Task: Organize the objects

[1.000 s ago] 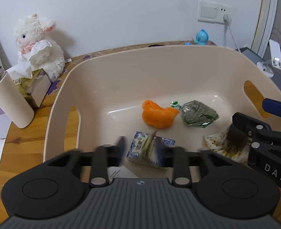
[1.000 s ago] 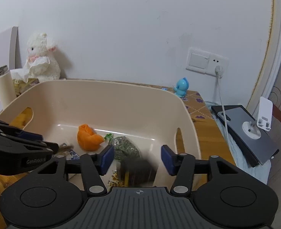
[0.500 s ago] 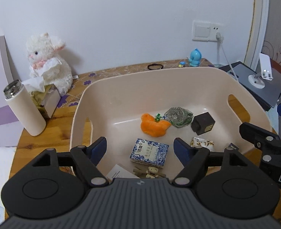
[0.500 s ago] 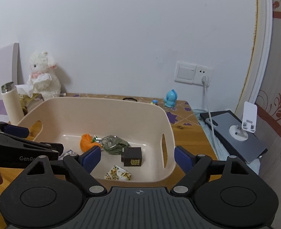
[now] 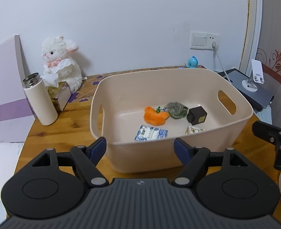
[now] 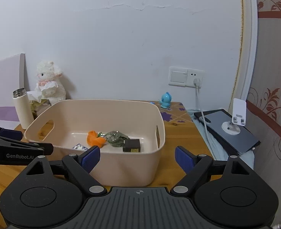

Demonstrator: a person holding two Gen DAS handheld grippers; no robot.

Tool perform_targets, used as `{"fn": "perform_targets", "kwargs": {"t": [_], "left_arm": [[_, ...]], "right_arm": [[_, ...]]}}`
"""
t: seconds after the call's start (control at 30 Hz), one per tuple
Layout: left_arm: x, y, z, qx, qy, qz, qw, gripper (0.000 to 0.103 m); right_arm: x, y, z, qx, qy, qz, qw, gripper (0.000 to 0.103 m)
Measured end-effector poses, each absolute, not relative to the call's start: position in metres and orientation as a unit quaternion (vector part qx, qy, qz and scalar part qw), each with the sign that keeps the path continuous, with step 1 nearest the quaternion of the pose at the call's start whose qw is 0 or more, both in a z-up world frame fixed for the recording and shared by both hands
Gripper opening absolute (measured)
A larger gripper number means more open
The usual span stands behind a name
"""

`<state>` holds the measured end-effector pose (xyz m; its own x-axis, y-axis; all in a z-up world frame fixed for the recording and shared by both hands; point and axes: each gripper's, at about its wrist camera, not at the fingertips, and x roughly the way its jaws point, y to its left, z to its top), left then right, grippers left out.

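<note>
Now beige bin (image 5: 236, 126) holds orange toy (image 5: 155, 115), blue-white pkt (image 5: 151, 135); both claws spread, empty.

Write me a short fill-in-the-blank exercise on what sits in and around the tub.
1. The small black box lies inside the beige ____.
2. The white bottle stands ____ the tub.
3. Both the left gripper and the right gripper hold ____.

Missing words: tub; outside; nothing
</note>
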<state>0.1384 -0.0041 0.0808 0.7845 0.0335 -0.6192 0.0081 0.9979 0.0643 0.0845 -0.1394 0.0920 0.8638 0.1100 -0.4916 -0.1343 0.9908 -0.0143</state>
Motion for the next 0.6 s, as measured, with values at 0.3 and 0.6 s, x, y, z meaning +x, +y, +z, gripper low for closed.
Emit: {"fn": "perform_targets", "kwargs": {"t": [0.3, 0.6], "left_arm": [[0.102, 0.001, 0.077, 0.027, 0.320, -0.002, 0.947, 0.079], [0.073, 0.013, 0.068, 0.012, 0.335, -0.013, 0.942, 0.080]], "right_arm": [[0.050, -0.137, 0.085, -0.038, 0.255, 0.084, 0.963, 0.092], [0.020, -0.134, 0.084, -0.046, 0.248, 0.090, 0.964, 0.094]]}}
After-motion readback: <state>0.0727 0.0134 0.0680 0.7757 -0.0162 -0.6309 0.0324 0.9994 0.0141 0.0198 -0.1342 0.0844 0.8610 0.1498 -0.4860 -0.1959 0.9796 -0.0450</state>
